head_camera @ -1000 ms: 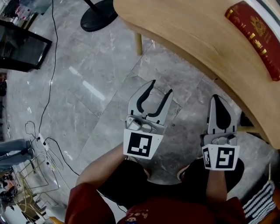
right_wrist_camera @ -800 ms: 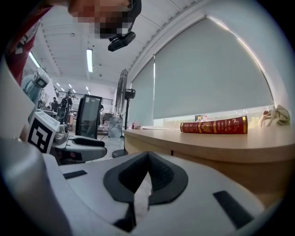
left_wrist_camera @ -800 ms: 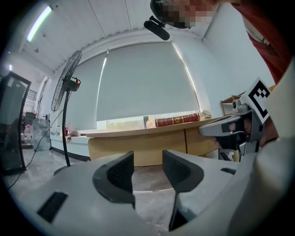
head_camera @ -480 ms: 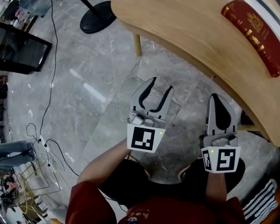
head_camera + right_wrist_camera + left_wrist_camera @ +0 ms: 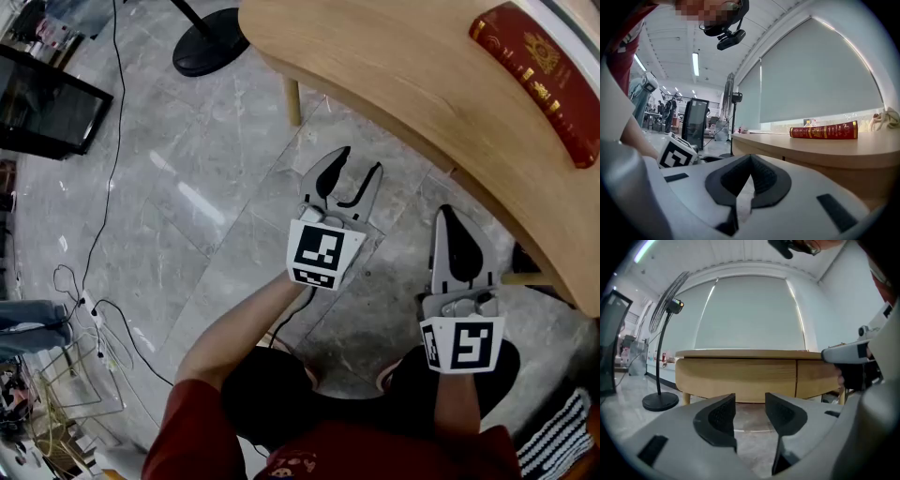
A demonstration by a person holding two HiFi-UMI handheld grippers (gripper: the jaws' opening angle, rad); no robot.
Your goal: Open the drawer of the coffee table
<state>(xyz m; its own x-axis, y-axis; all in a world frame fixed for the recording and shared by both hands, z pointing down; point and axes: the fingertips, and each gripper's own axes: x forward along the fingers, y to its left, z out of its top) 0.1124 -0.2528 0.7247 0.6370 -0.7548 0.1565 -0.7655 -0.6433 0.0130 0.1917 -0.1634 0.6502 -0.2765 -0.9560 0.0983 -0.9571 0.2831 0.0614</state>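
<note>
The wooden coffee table curves across the top right of the head view. In the left gripper view its front shows two panels split by a vertical seam; no gap shows at the drawer. My left gripper is open and empty over the floor, pointing at the table's edge just short of it; its jaws frame the left panel. My right gripper is shut on nothing, lower right beside the table, with its pads meeting at the tip.
A red book lies on the tabletop, also seen as the red book in the right gripper view. A table leg stands ahead of the left gripper. A fan base, a black cabinet and floor cables lie left.
The left gripper has moved forward and right toward the table edge, sinking a little and rolling slightly, jaws still apart. The right gripper has stayed nearly in place.
</note>
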